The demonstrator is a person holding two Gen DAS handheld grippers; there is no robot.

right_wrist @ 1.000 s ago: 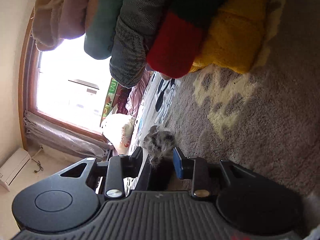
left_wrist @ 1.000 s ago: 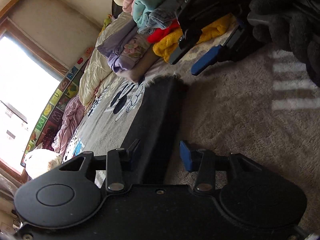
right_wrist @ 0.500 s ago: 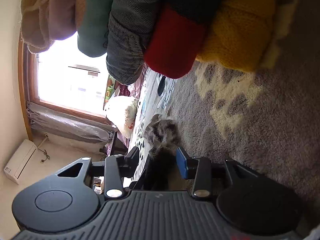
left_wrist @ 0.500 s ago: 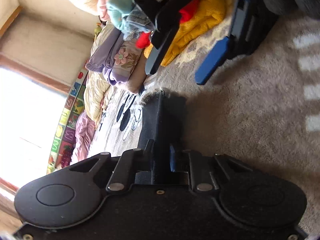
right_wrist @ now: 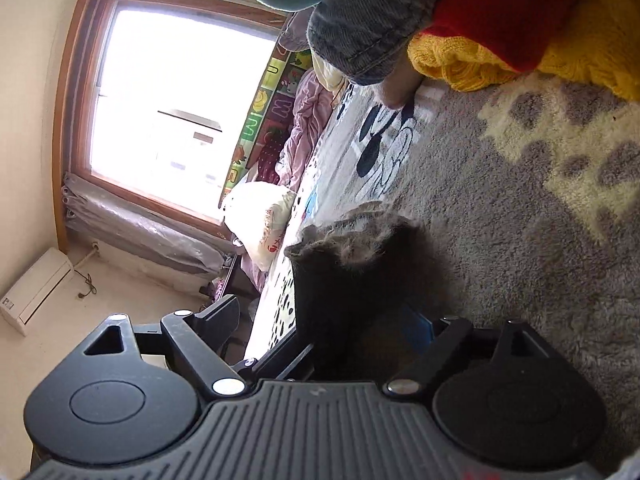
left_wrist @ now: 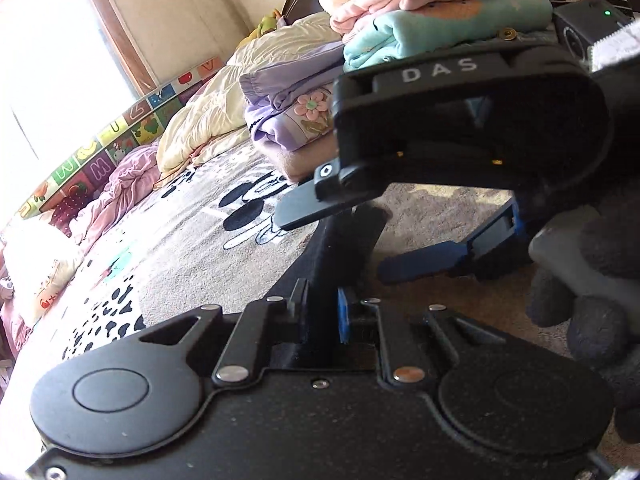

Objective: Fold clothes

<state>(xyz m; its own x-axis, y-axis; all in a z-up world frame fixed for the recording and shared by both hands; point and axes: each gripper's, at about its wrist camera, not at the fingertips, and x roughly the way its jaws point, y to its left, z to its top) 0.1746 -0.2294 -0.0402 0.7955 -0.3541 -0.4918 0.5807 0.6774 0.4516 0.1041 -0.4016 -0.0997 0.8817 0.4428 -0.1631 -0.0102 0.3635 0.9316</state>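
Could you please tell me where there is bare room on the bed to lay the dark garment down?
Bare gray blanket lies between the dark garment and the yellow knit, and the cartoon-print patch toward the cream quilt is open. The stack of folded clothes crowds the far side.

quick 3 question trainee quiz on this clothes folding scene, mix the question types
1. True or false: the left gripper is shut on the dark garment.
2. The right gripper is: A) open, B) shut on the yellow knit, C) shut on the blanket.
3. Fill in: the dark garment's far edge is trimmed with grey ____.

Key:
1. True; its pads clamp the dark fabric.
2. A; its jaws have just been opening and stand spread either side of the dark garment.
3. Fur, or a fuzzy fringe.
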